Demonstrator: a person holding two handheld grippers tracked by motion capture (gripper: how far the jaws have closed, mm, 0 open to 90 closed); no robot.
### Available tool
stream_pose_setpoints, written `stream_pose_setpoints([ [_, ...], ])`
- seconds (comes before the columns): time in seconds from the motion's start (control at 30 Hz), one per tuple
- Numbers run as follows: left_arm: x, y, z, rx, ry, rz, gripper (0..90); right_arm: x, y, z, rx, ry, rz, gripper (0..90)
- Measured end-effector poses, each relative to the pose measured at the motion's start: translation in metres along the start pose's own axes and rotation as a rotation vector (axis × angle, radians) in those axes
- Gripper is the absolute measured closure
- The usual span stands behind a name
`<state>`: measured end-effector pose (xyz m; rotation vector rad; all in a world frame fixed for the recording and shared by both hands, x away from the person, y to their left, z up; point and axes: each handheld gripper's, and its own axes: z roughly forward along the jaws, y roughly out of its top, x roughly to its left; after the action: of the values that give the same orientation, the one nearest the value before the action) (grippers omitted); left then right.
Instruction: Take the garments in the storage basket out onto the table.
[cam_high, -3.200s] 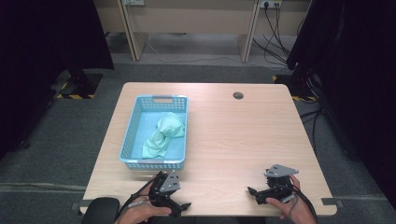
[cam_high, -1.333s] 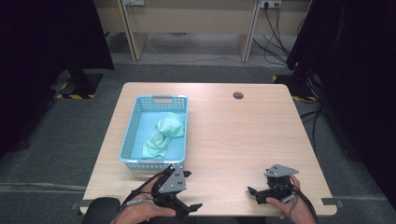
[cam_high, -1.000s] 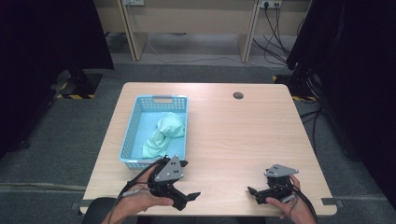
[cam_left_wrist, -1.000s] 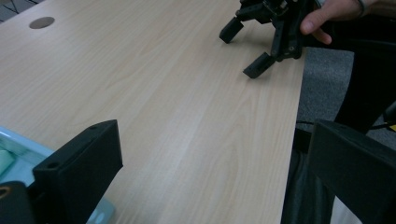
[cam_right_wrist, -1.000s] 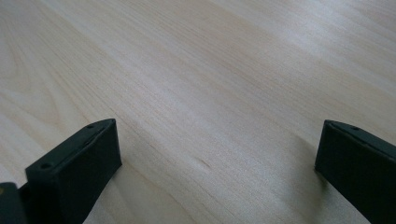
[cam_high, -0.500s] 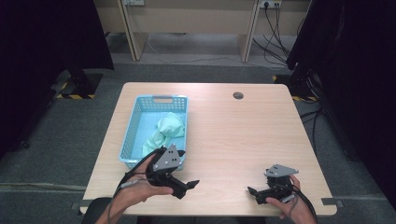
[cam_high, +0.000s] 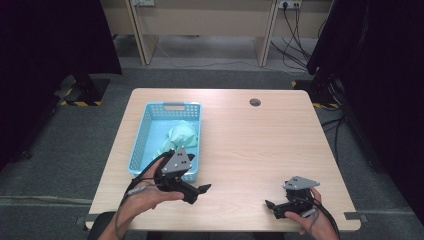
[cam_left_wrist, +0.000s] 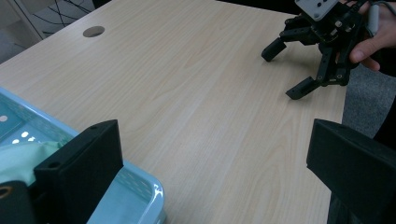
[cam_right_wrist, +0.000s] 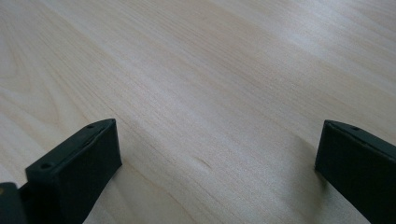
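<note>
A light blue plastic basket (cam_high: 150, 131) stands on the left half of the wooden table, with a crumpled pale green cloth (cam_high: 182, 135) inside. My left gripper (cam_high: 198, 184) hangs open above the basket's near right corner, its jaws pointing right, nothing between them. In the left gripper view the basket's corner (cam_left_wrist: 142, 189) and the cloth (cam_left_wrist: 18, 161) lie under the left jaw. My right gripper (cam_high: 272, 207) rests open near the table's front right edge. It appears again at the top right of the left gripper view (cam_left_wrist: 287, 70), held by a hand, jaws spread and empty.
A round cable hole (cam_high: 255, 102) sits in the table (cam_high: 250, 145) toward the back. Bare light wood spans between the basket and the right gripper. Desks, cables and dark curtains stand beyond the table's far edge.
My left gripper has risen from the table's front edge and moved forward to the basket's near right corner, turning its jaws to the right. The right gripper has stayed put.
</note>
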<state>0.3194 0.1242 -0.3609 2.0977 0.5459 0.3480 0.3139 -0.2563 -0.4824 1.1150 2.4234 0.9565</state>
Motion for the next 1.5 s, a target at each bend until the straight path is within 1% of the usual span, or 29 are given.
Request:
stream_pose_setpoints([
  [0.17,0.005,0.002,-0.001,0.006,0.015,-0.005,2.8,0.000,0.000,0.000,0.000,0.000,0.001,0.3],
  [0.3,0.011,0.004,-0.002,0.003,0.029,-0.025,2.8,0.000,0.000,0.000,0.000,0.000,-0.001,0.3],
  [0.4,0.015,0.007,-0.003,0.001,0.040,-0.029,2.9,0.000,0.000,0.000,0.000,0.000,0.000,0.3],
  [0.6,0.023,0.010,-0.003,-0.003,0.044,-0.040,2.9,0.000,0.000,0.000,0.000,0.000,0.000,0.3],
  [0.63,0.026,0.009,-0.003,0.000,0.053,-0.048,3.1,0.000,0.000,0.000,0.000,0.000,0.000,0.3],
  [0.67,0.032,0.007,-0.003,0.005,0.085,-0.062,3.1,0.000,0.000,0.000,0.000,0.000,0.000,0.3],
  [0.73,0.032,0.007,-0.003,0.005,0.085,-0.062,3.1,0.000,0.000,0.000,0.000,0.000,0.000,0.3],
  [0.77,0.041,0.005,-0.003,0.012,0.109,-0.083,3.1,0.000,0.000,0.000,0.000,0.000,0.000,0.4],
  [0.83,0.041,0.005,-0.003,0.012,0.109,-0.083,3.1,0.000,0.000,0.000,0.000,0.000,0.000,0.4],
  [0.87,0.049,0.004,-0.001,0.014,0.128,-0.098,3.1,0.000,0.000,0.000,0.000,0.000,0.000,0.3],
  [0.93,0.049,0.004,-0.001,0.014,0.128,-0.098,3.2,0.000,0.000,0.000,0.000,0.001,0.000,0.3],
  [0.97,0.056,0.004,0.000,0.019,0.142,-0.109,3.2,0.000,0.000,0.000,0.000,0.001,0.000,0.3],
  [1.0,0.056,0.004,0.000,0.019,0.142,-0.109,3.3,0.000,0.000,0.000,0.000,0.001,0.000,0.3],
  [1.03,0.061,0.004,0.001,0.032,0.157,-0.105,3.3,0.000,0.000,0.000,0.000,0.001,0.000,0.3],
  [1.1,0.061,0.004,0.001,0.032,0.157,-0.105,3.3,0.000,0.000,0.000,0.000,0.000,0.000,0.3],
  [1.13,0.067,0.002,0.004,0.034,0.154,-0.114,3.3,0.000,0.000,0.000,0.000,0.000,0.000,0.3],
  [1.17,0.067,0.002,0.004,0.034,0.154,-0.114,3.6,0.000,0.000,0.000,0.000,0.000,0.000,0.3],
  [1.2,0.078,-0.001,0.008,0.056,0.187,-0.128,3.6,0.000,0.000,0.000,0.000,0.001,0.000,0.3],
  [1.33,0.078,-0.001,0.008,0.056,0.187,-0.128,3.6,0.000,0.000,0.000,0.000,0.000,0.000,0.3],
  [1.37,0.083,-0.002,0.012,0.055,0.182,-0.146,3.6,0.000,0.000,0.000,0.000,0.000,0.000,0.3],
  [1.4,0.083,-0.002,0.012,0.055,0.182,-0.146,3.7,0.000,0.000,0.000,0.000,0.000,0.000,0.3],
  [1.43,0.088,-0.004,0.015,0.064,0.190,-0.157,3.7,0.000,0.000,0.000,0.000,0.001,0.000,0.3],
  [1.5,0.088,-0.004,0.015,0.064,0.190,-0.157,3.8,0.000,0.000,0.000,0.000,0.001,0.001,0.3],
])
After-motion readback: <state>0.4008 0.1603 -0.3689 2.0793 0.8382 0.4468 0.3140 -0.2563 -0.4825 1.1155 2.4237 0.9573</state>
